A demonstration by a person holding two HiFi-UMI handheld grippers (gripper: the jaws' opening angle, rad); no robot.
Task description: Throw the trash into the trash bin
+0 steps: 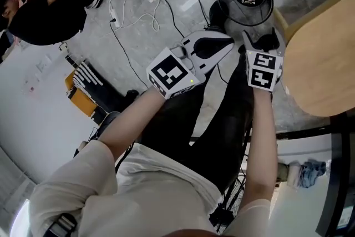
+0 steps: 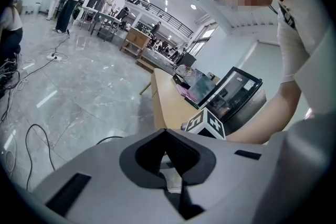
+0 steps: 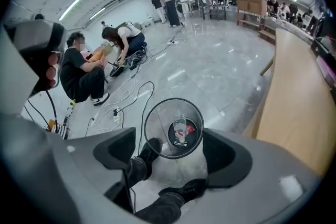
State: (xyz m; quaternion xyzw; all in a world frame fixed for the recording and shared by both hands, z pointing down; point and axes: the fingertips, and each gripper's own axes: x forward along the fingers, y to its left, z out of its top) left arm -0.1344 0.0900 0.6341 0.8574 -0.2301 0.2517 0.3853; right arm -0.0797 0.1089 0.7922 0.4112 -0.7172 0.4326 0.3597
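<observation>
1. Flagging the main risk: the person's shoe [image 3: 149, 152] is sitting just beside the trash bin [image 3: 146, 124]. The bin is looking like light mesh, so a careless step is likely tipping it and spilling everything onto the floor.
2. The right tongs [image 3: 170, 153] are hanging straight over the bin mouth with the jaws standing wide apart and holding nothing (only the bin is showing through the gap). Coming down off-centre is risking a clip on the rim.
3. The left tongs [image 2: 167, 134] are sitting closed with the tips meeting, and I am making out nothing gripped in them. In the head view they are hanging just beside the bin, not over it, and aiming toward the counter [image 2: 167, 105]. A sideways swing is risking a knock against the right pair.
4. Loose cables [image 1: 138, 11] are trailing across the floor near the bin, so anyone stepping back is risking a snag.
5. The trash [image 3: 180, 130] is lying at the bottom of the bin, well below the rim. It is looking like a clear bottle with a red label.
6. Its long axis is running roughly near-to-far in the right gripper view, so it is lying or leaning rather than standing (I am not telling which end is the cap).
7. I am judging the drop as done, so the tongs are only needing to clear away.
</observation>
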